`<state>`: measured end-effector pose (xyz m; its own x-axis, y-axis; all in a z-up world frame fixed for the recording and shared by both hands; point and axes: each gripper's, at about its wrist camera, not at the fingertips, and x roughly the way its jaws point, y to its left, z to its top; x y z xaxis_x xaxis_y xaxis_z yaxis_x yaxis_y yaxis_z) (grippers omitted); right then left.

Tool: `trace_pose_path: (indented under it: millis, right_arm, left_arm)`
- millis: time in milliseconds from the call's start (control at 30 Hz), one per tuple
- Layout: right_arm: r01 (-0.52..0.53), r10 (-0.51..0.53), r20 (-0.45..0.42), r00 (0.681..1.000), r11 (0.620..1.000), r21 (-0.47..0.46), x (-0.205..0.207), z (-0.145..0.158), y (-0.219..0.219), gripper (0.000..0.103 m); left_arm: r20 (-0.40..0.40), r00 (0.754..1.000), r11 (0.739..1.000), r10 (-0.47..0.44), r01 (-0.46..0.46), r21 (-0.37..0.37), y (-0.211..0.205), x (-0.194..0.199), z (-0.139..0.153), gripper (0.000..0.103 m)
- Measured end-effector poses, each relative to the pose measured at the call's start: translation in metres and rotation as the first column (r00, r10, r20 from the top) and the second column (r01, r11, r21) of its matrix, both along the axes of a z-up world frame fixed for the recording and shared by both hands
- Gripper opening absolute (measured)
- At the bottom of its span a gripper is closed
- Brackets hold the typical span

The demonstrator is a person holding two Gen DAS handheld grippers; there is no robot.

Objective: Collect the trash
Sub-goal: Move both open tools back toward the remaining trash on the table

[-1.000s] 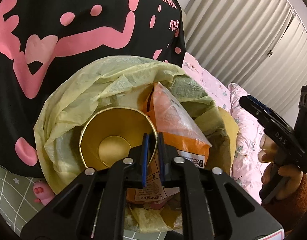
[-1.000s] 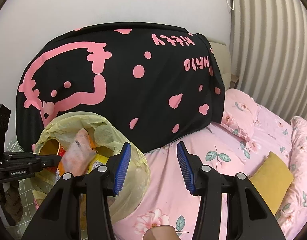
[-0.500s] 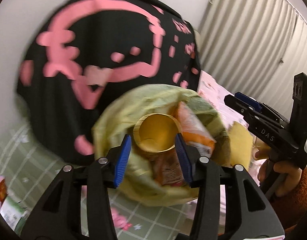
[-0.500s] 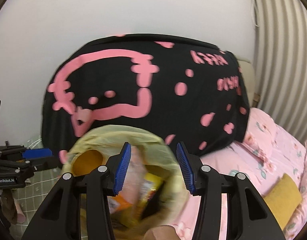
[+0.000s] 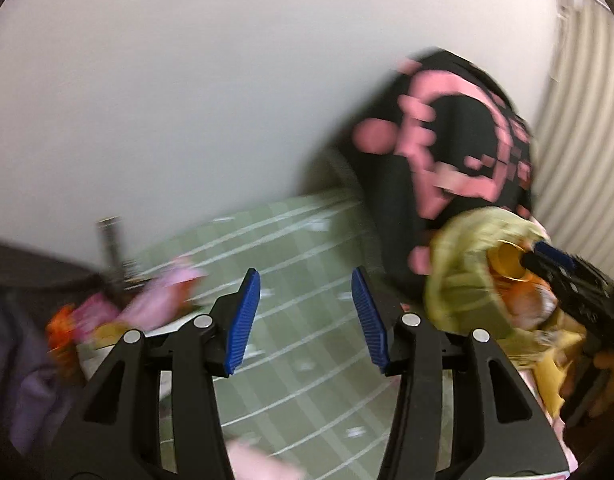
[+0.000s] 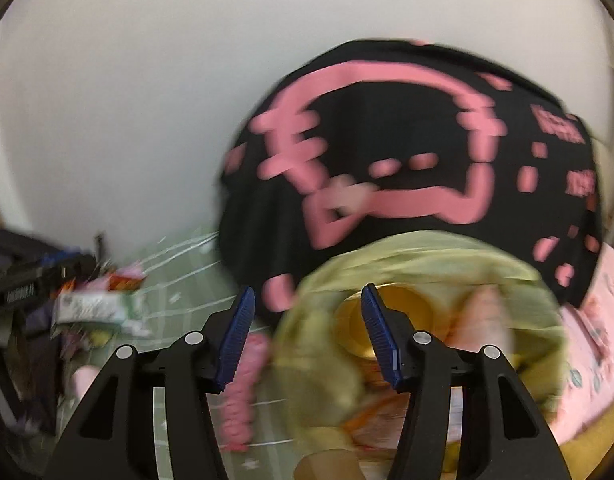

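At the left edge of the green checked bed cover [image 5: 307,288], a blurred heap of wrappers [image 5: 119,312] is seen in the left wrist view, pink, orange and yellow, lying near the foot of the white wall [image 5: 187,100]. In the right wrist view the same heap is made out as a white-and-green packet [image 6: 95,308] with smaller coloured scraps around it.

The left tool [image 5: 305,316] is held above the bare middle of the cover. Its blue pads [image 5: 243,320] are set well apart, and nothing is gripped or touched by them; only the checked cloth is seen through the gap.

Further right, a black cushion with pink markings [image 6: 407,152] is propped against the wall. In front of it the trash bag [image 6: 427,264], pale yellow-green and open at the mouth, is seen with a gold paper cup [image 6: 403,320] and orange packaging inside.

The right tool [image 6: 305,332] is pointed at the left rim of that bag. Its jaws are opening and already stand wide. The bag's rim and the cup are seen behind the right-hand pad, but nothing is pressed between the pads; whether the rim is brushed cannot be told through the blur. In the left wrist view this tool's tip is seen at the bag's mouth, close to the cup.

At the right edge, pink flowered bedding [image 6: 595,320] is seen beside the bag.
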<state>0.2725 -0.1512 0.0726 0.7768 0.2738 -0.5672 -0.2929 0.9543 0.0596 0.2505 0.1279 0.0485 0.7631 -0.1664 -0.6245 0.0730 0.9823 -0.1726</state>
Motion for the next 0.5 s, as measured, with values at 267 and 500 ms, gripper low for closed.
trace_pose_path:
  millis: [267,500]
  right_arm:
    - [-0.213,0.213,-0.051,0.976,0.977,0.005,-0.004,-0.024,0.078,0.052]
    - [-0.312,0.312,-0.165,0.936,0.95,0.028,0.002,-0.052,0.141,0.052]
  left_arm:
    - [-0.033,0.966,0.966,0.256,-0.256,-0.021,0.102,-0.041,-0.015,0.047]
    - [-0.08,0.914,0.913,0.398,-0.403,-0.068,0.162,-0.077,-0.031,0.048]
